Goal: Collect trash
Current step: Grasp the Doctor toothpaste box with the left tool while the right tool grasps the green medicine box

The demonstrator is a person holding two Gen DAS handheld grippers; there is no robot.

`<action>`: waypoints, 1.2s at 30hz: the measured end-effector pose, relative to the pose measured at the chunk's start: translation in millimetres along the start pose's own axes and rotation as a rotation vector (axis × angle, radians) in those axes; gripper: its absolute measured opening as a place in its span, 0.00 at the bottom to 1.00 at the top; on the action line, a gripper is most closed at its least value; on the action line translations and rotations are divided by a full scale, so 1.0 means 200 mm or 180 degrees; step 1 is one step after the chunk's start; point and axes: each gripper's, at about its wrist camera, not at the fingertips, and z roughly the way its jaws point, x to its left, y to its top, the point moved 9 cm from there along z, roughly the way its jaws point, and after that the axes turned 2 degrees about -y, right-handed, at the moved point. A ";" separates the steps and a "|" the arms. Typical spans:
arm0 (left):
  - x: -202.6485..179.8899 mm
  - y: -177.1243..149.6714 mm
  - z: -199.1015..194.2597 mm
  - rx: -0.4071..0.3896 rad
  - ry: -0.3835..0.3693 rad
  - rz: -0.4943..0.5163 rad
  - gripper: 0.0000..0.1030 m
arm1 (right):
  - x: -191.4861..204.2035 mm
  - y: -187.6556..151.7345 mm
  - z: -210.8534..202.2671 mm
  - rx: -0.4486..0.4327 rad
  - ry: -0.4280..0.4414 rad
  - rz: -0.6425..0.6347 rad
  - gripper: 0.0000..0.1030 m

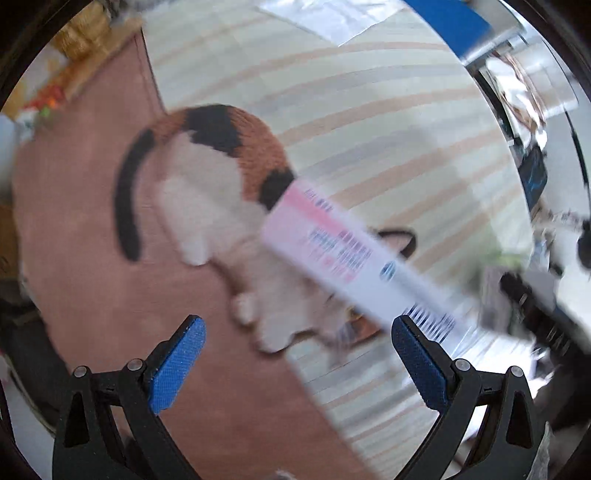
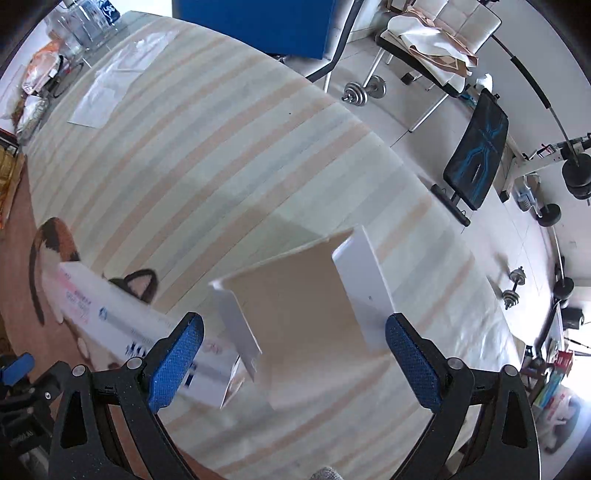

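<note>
A long white and pink carton point(image 1: 354, 266) with blue print and a barcode shows blurred in the left wrist view, its near end beside the right fingertip of my open, empty left gripper point(image 1: 295, 332). In the right wrist view the same carton point(image 2: 147, 328) lies at the table's left edge, its open end next to an opened white cardboard box point(image 2: 306, 299) with a brown inside. My right gripper point(image 2: 295, 328) is open, with the cardboard box between and just beyond its blue pads point(image 2: 177, 354). A clear plastic sheet point(image 2: 114, 81) lies far back on the striped tablecloth point(image 2: 221, 155).
A calico cat point(image 1: 221, 192) stands on the brown floor point(image 1: 81, 221) beside the table, under the carton. Bags and bottles point(image 2: 48, 74) crowd the far left table end. A blue chair point(image 2: 258, 26), dumbbells point(image 2: 365, 90) and a weight bench point(image 2: 476, 147) stand to the right.
</note>
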 end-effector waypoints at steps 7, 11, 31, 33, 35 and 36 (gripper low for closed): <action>-0.12 0.12 0.20 0.0336 -0.0318 -0.0505 0.96 | -0.04 0.01 0.09 0.0149 0.0233 0.0222 0.93; -0.13 0.11 0.21 0.0232 -0.0184 -0.0259 0.67 | -0.07 -0.03 0.06 0.0134 0.0406 0.0361 0.84; -0.02 -0.11 0.23 0.0060 0.0370 0.1052 0.60 | -0.15 0.02 0.02 -0.0001 0.0070 -0.0448 1.00; -0.04 -0.18 0.23 -0.0020 0.0395 0.1063 0.59 | -0.13 0.03 0.08 0.0074 0.0064 -0.0516 1.00; -0.03 -0.21 0.22 -0.0129 0.0485 0.1107 0.46 | -0.13 0.05 0.11 0.0084 0.0109 -0.0453 1.00; -0.03 -0.23 0.21 -0.0169 0.0456 0.1142 0.46 | -0.13 0.05 0.12 0.0082 0.0134 -0.0401 1.00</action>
